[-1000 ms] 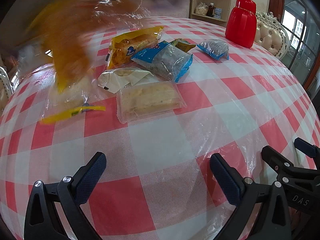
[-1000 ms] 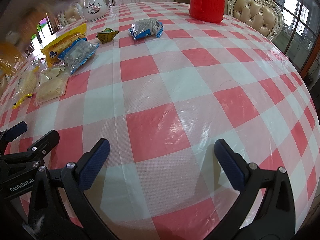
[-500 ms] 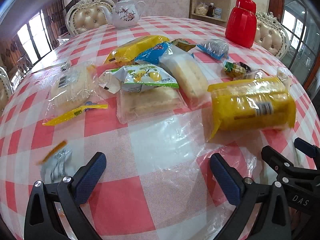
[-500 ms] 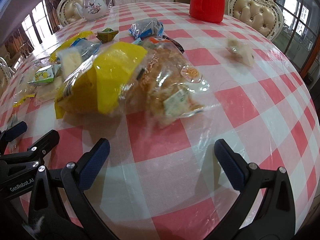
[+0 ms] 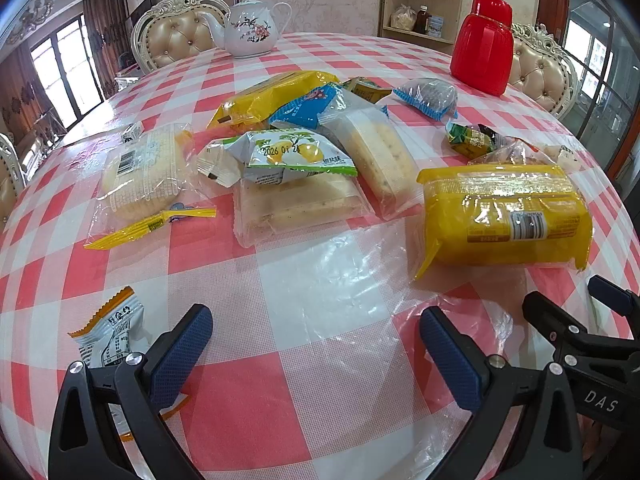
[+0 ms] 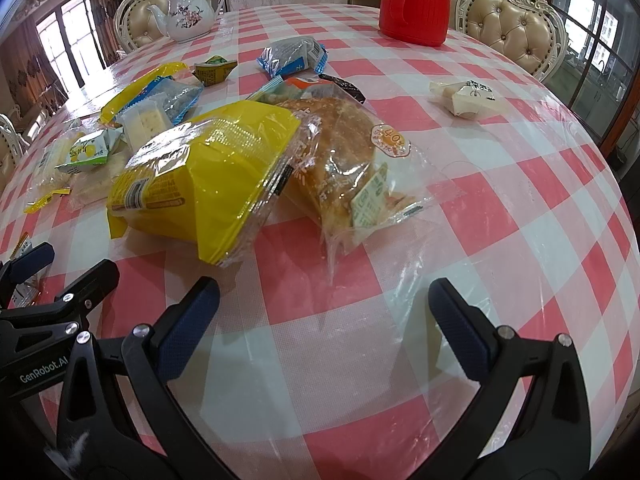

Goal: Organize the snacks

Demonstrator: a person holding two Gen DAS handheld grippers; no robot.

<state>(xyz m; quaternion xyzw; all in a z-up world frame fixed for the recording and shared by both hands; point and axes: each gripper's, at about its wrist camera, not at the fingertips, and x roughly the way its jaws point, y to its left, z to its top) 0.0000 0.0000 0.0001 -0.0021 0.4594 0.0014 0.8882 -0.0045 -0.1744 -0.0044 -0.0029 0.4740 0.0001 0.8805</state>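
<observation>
Left wrist view: left gripper (image 5: 316, 350) jaws apart, empty, over the checked tablecloth (image 5: 320, 292). Snack packets lie scattered ahead; big yellow bread pack (image 5: 506, 218) front right, small white-orange packet (image 5: 110, 330) by the left finger. Right gripper (image 6: 324, 322) also apart, empty; yellow pack leans on a clear-bagged round bread (image 6: 344, 156).
</observation>
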